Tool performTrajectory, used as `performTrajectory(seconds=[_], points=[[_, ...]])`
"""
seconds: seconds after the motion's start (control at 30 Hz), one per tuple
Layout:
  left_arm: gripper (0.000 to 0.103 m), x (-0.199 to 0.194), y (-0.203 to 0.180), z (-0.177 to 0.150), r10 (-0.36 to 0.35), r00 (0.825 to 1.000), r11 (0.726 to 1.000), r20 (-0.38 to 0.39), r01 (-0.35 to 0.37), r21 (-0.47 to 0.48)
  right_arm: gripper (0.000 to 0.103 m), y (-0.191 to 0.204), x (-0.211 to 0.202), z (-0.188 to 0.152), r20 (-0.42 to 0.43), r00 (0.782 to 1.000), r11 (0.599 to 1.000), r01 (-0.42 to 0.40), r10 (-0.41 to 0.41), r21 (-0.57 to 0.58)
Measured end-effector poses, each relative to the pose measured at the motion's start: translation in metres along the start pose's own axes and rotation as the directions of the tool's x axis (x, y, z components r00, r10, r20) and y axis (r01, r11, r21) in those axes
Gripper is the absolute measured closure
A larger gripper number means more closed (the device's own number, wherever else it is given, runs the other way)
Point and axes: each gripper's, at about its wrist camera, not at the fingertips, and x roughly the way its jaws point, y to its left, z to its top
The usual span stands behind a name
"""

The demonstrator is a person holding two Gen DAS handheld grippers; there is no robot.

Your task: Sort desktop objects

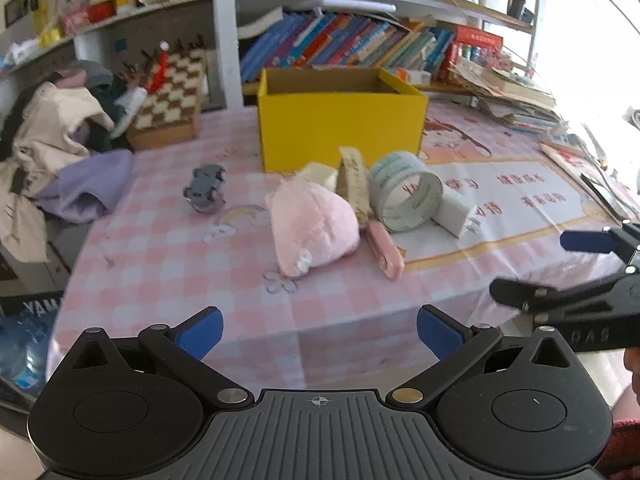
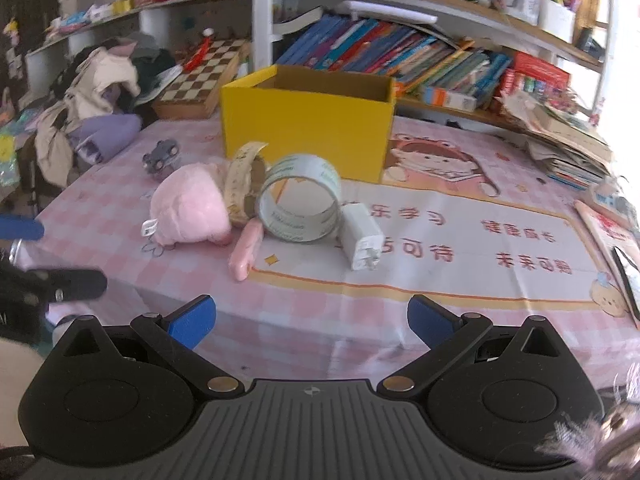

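Both grippers hang at the near edge of the table [image 1: 168, 248], short of the things to be sorted. The left gripper [image 1: 320, 334] has its blue-padded jaws spread wide with nothing between them; the right gripper [image 2: 310, 322] is likewise spread and empty.

From the left wrist view, the yellow box [image 1: 340, 128] stands open-topped at about 12 o'clock, toward the back of the table. In front of it lies a tight cluster: a pink plush toy [image 1: 312, 228] on its side, a roll of clear tape [image 1: 404, 192] standing on edge at about 1 o'clock, and a cream measuring tape [image 1: 354, 176] wedged upright between them (its loose end curls upward). A pink oblong case [image 1: 386, 252] lies just beside the plush, touching the tape roll's near rim. A white charger plug [image 1: 460, 214] rests against the tape roll's far side, prongs toward the camera. A small grey toy car [image 1: 206, 188] sits apart at about 11 o'clock.

Behind the table, a chessboard box [image 1: 172, 96] lies beside a heap of clothes [image 1: 60, 148], below shelves of leaning books [image 1: 340, 44].
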Motion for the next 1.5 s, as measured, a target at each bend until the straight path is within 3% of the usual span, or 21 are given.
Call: performTrajectory(seconds=[0.37, 0.67, 0.97, 1.2, 1.3, 1.4, 1.5], points=[[0.000, -0.011, -0.002, 0.011, 0.007, 0.994, 0.990, 0.106, -0.022, 0.142, 0.000, -0.011, -0.005, -0.001, -0.020, 1.000, 0.996, 0.024, -0.022, 0.082], [0.000, -0.021, -0.002, 0.009, -0.052, 0.963, 0.987, 0.264, 0.010, 0.159, 0.000, 0.004, -0.004, 0.005, -0.006, 1.000, 1.000, 0.028, -0.028, 0.013], [0.000, -0.013, 0.009, 0.014, -0.064, 0.977, 0.973, 0.204, 0.015, 0.231, 0.000, 0.004, 0.012, 0.018, 0.013, 1.000, 0.999, 0.019, -0.019, -0.033], [0.000, -0.001, 0.020, 0.014, -0.050, 0.989, 0.987, 0.141, 0.028, 0.156, 0.000, -0.002, 0.024, 0.024, -0.034, 0.999, 1.000, -0.007, 0.006, -0.026], [0.000, -0.001, 0.021, 0.016, -0.086, 0.989, 0.984, 0.121, 0.066, 0.164, 0.000, -0.007, 0.022, 0.025, -0.046, 0.999, 1.000, -0.012, 0.012, -0.001], [0.000, 0.000, 0.024, 0.021, -0.103, 0.986, 0.988, 0.129, 0.087, 0.125, 0.000, -0.011, 0.021, 0.028, -0.045, 0.999, 1.000, -0.006, 0.006, 0.007], [0.000, 0.006, 0.016, 0.021, -0.076, 0.988, 0.994, 0.134, 0.064, 0.087, 0.001, -0.014, 0.023, 0.031, -0.043, 0.999, 1.000, 0.001, -0.001, 0.002]])
